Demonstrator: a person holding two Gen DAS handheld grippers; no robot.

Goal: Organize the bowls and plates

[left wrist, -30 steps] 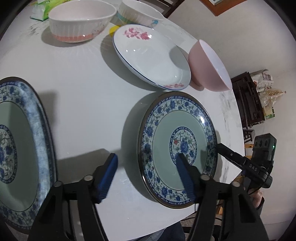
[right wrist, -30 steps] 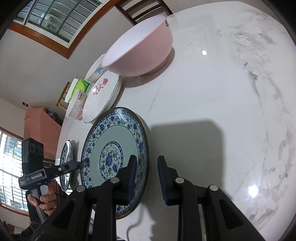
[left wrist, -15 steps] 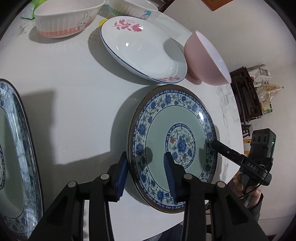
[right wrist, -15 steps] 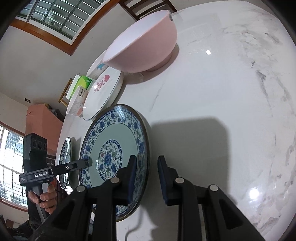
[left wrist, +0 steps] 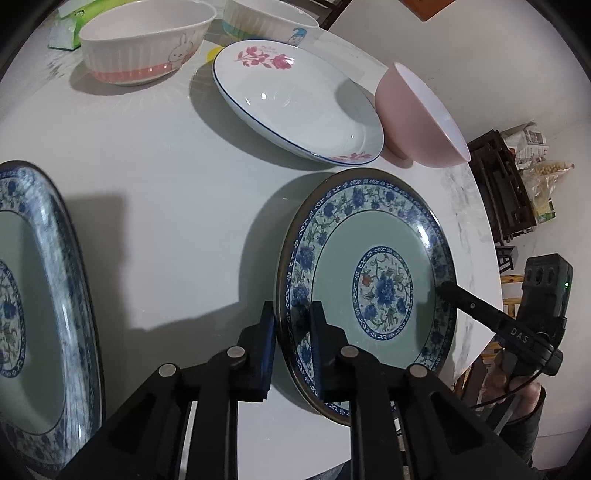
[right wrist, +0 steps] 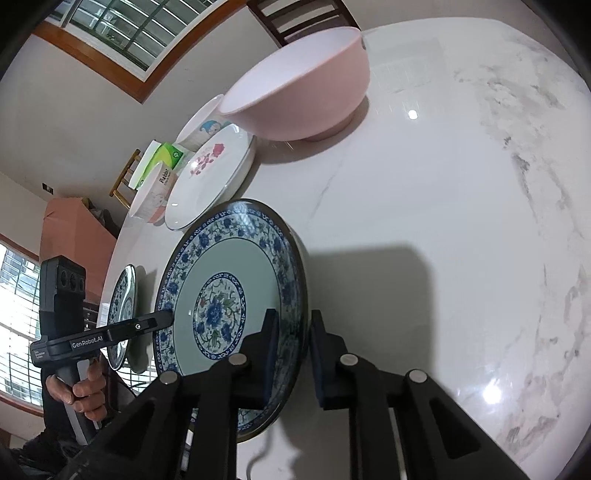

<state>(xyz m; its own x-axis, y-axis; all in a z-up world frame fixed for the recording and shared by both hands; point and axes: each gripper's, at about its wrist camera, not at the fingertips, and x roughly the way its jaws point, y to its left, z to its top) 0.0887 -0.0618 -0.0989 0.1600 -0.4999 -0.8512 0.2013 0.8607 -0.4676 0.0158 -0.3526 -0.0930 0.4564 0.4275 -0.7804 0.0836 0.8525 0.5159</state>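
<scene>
A blue-patterned plate with a green centre point(left wrist: 373, 280) lies on the white table. My left gripper point(left wrist: 291, 317) is shut on its near-left rim. My right gripper point(right wrist: 291, 325) is shut on the opposite rim of the same plate point(right wrist: 229, 288); its finger also shows in the left wrist view point(left wrist: 448, 291). A second blue-patterned plate point(left wrist: 33, 295) lies at the left and also shows in the right wrist view point(right wrist: 123, 295). A white rose plate point(left wrist: 295, 99), a pink bowl point(left wrist: 417, 114), a rabbit bowl point(left wrist: 144, 48) and another white bowl point(left wrist: 266, 18) stand further back.
A green tissue pack point(right wrist: 162, 155) lies at the table's far side. The marble table point(right wrist: 461, 221) stretches to the right of the held plate. A dark chair point(right wrist: 299, 14) stands behind the pink bowl point(right wrist: 303, 96). Dark furniture and bags point(left wrist: 517, 184) stand off the table's edge.
My left gripper has moved onto the plate's rim and closed from wide open to shut on it. My right gripper has stayed shut on the opposite rim.
</scene>
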